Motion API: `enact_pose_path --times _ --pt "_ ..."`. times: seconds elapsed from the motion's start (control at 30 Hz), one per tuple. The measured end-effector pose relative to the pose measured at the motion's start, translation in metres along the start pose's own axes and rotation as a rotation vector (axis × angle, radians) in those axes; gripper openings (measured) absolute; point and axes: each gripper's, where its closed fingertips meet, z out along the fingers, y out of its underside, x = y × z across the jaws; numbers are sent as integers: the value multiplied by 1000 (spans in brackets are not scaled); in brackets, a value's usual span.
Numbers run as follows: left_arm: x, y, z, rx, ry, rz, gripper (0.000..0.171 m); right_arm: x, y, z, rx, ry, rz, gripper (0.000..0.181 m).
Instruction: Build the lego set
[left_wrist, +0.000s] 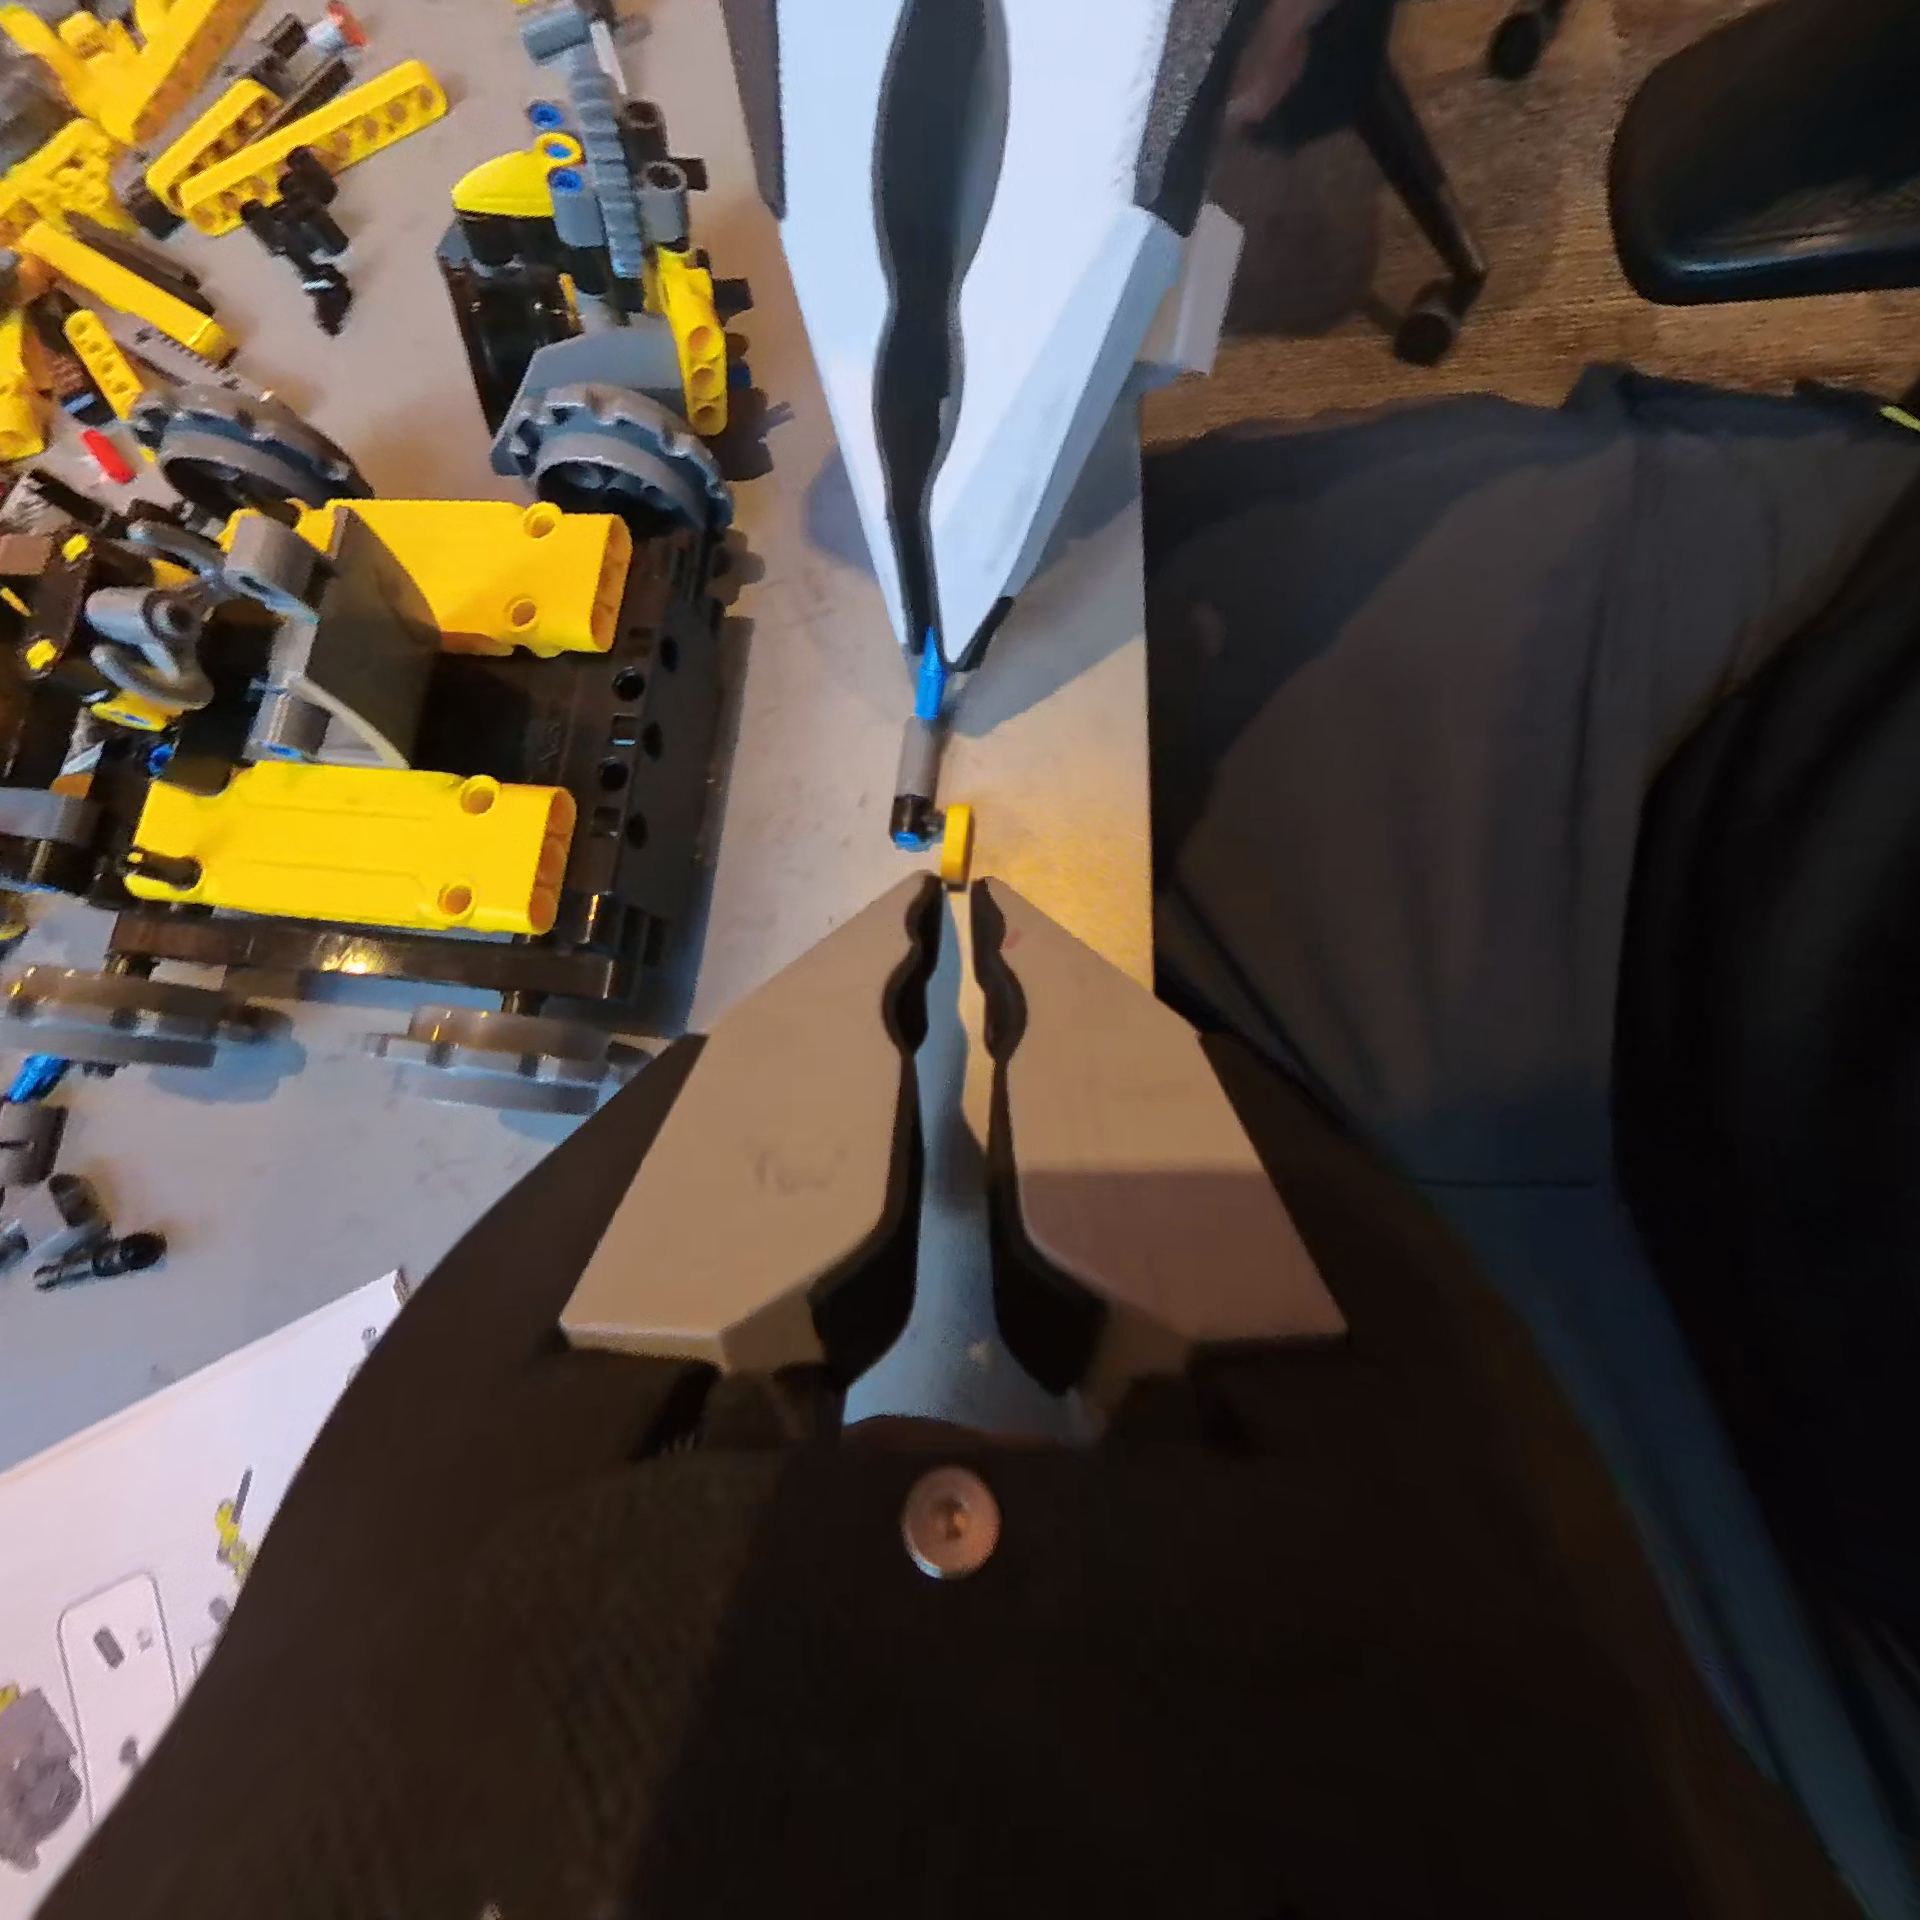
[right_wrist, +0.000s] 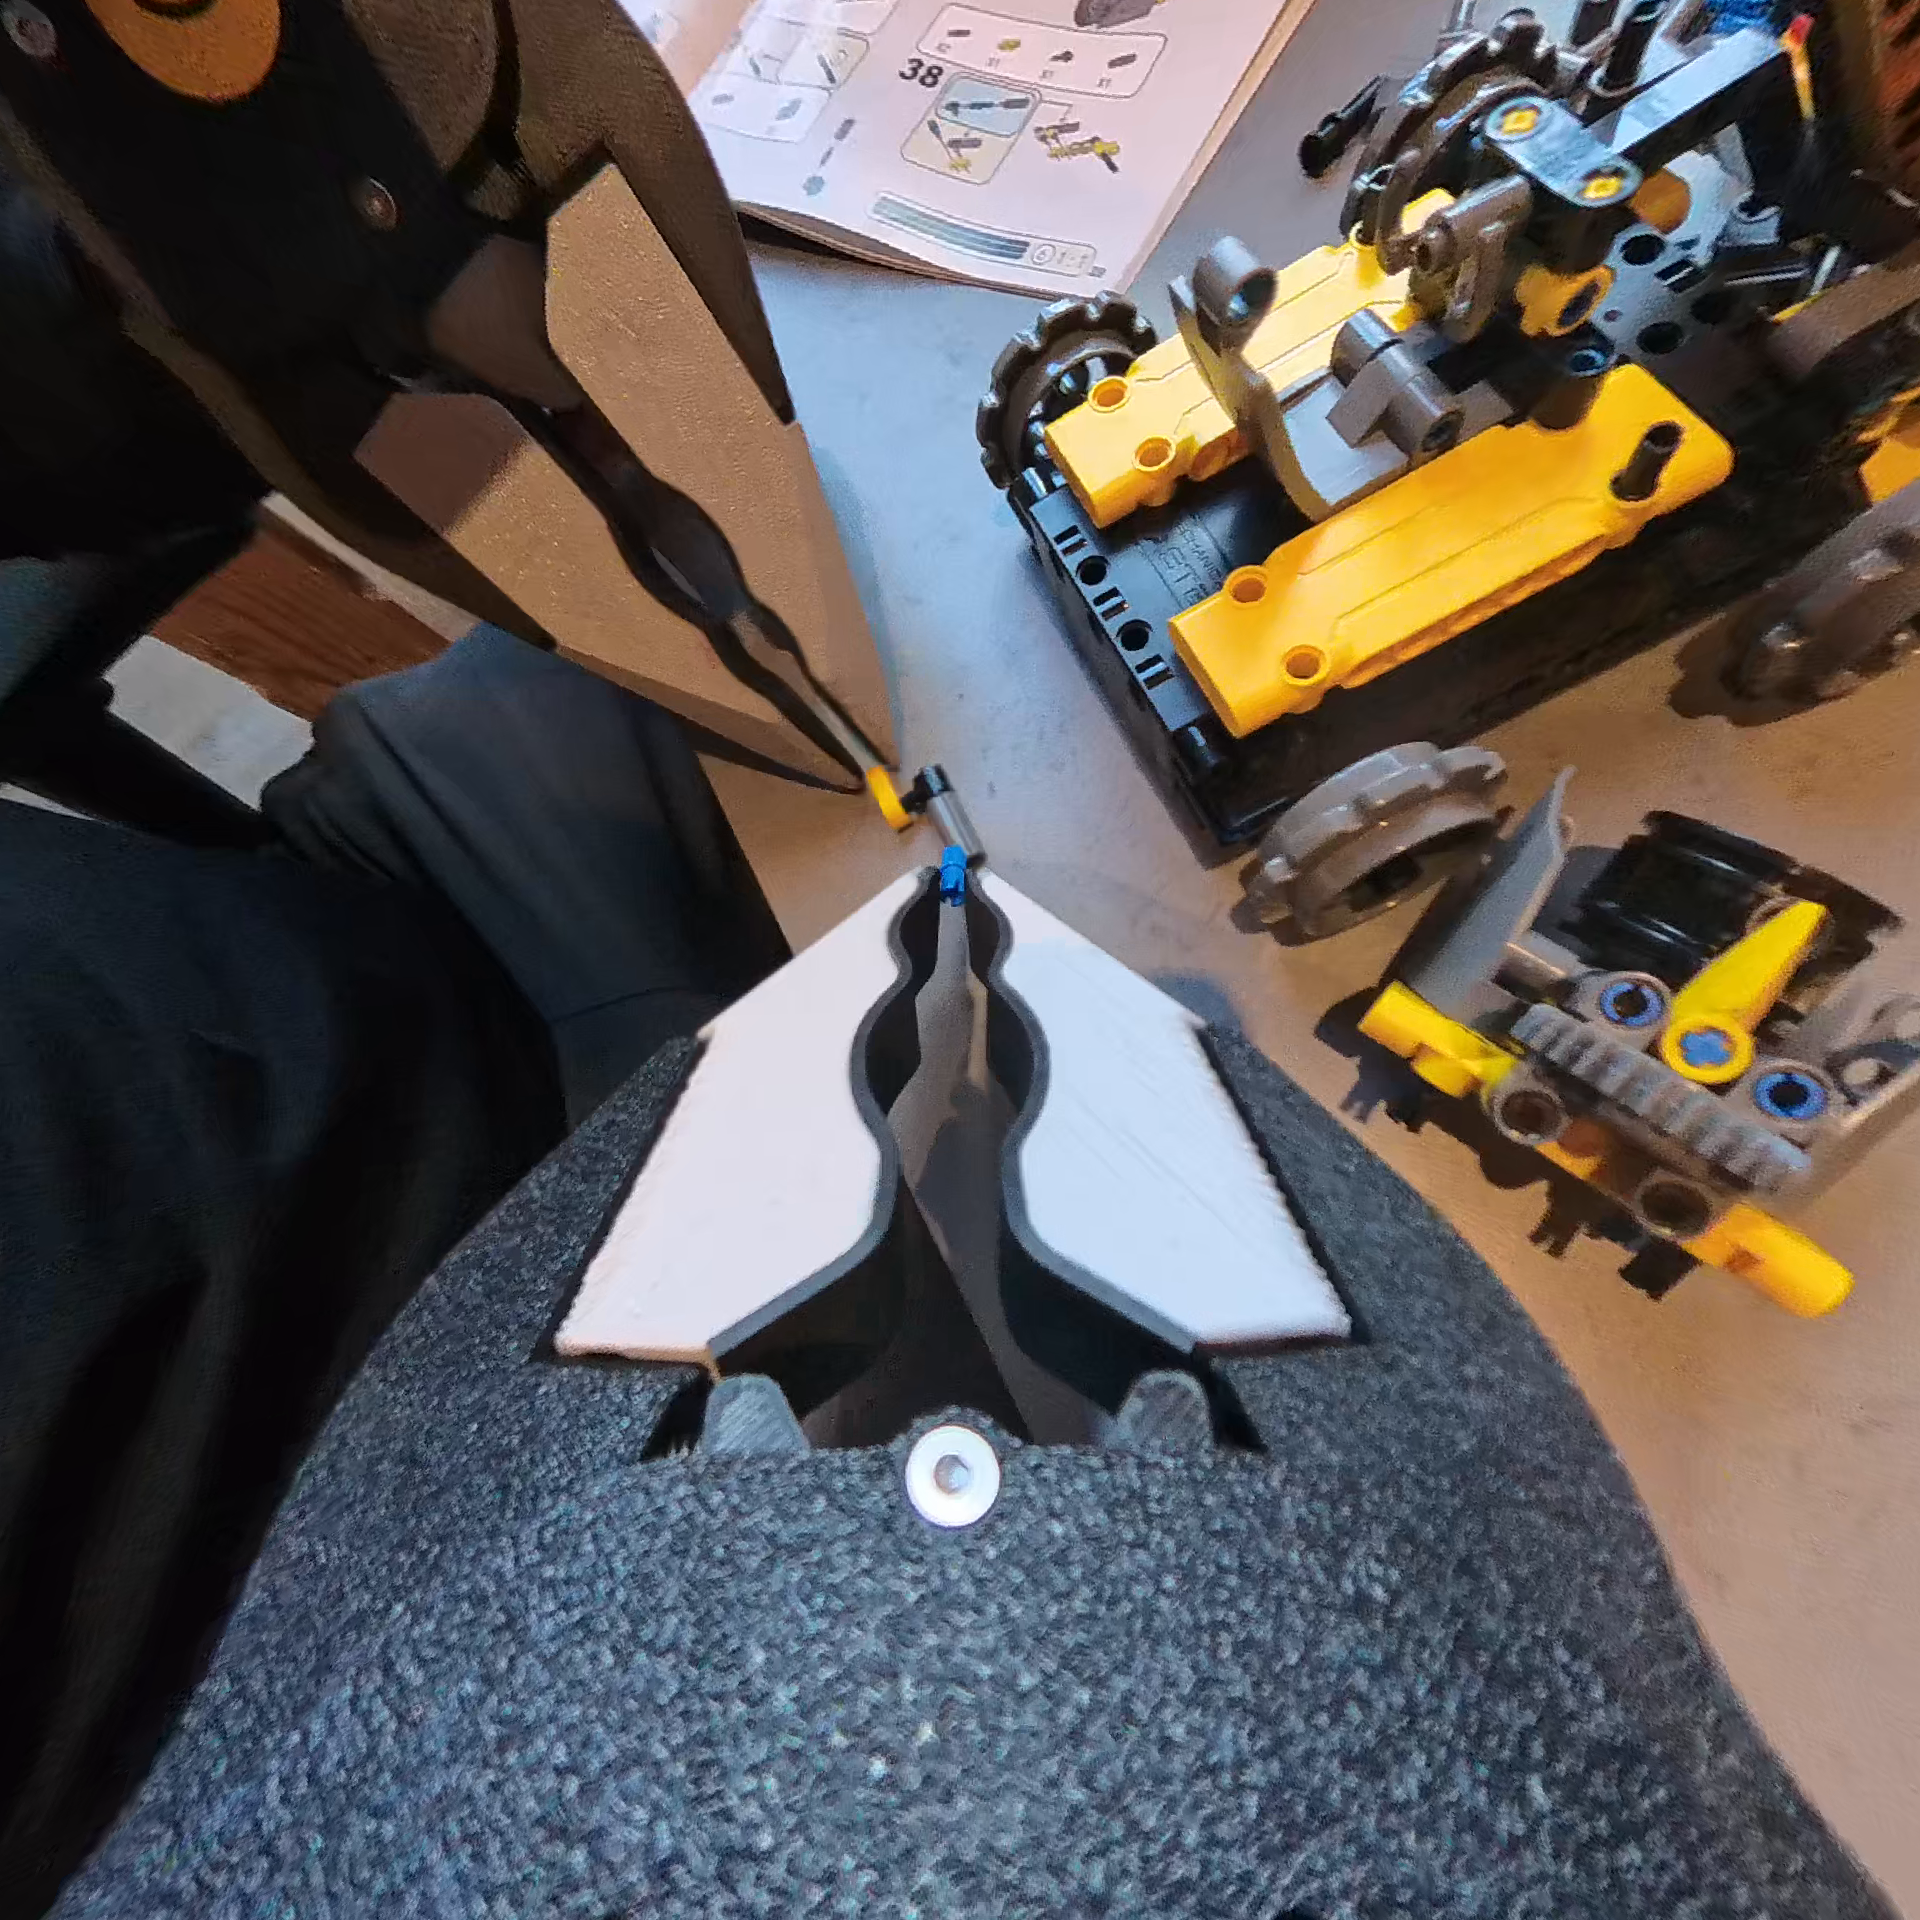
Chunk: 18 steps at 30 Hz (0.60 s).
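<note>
A small rod assembly is held between the claws above the table edge: its blue pin pinched in the right claw, its yellow piece clamped in the left claw. The half-built yellow vehicle lies nearby.

Yellow-and-black brick vehicle, blue pin, yellow connector, grey table.
</note>
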Motion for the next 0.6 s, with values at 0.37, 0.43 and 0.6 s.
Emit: enact_pose_path --times 0.37,0.43,0.6 --pt "-1 -4 4 22 22 -77 17 8 8 -6 -47 106 -94 4" --pt "0 -4 5 10 18 -63 4 8 10 -3 -54 116 -102 4" --pt "-1 -5 5 12 -24 -1 3 10 12 1 -54 149 -142 9"
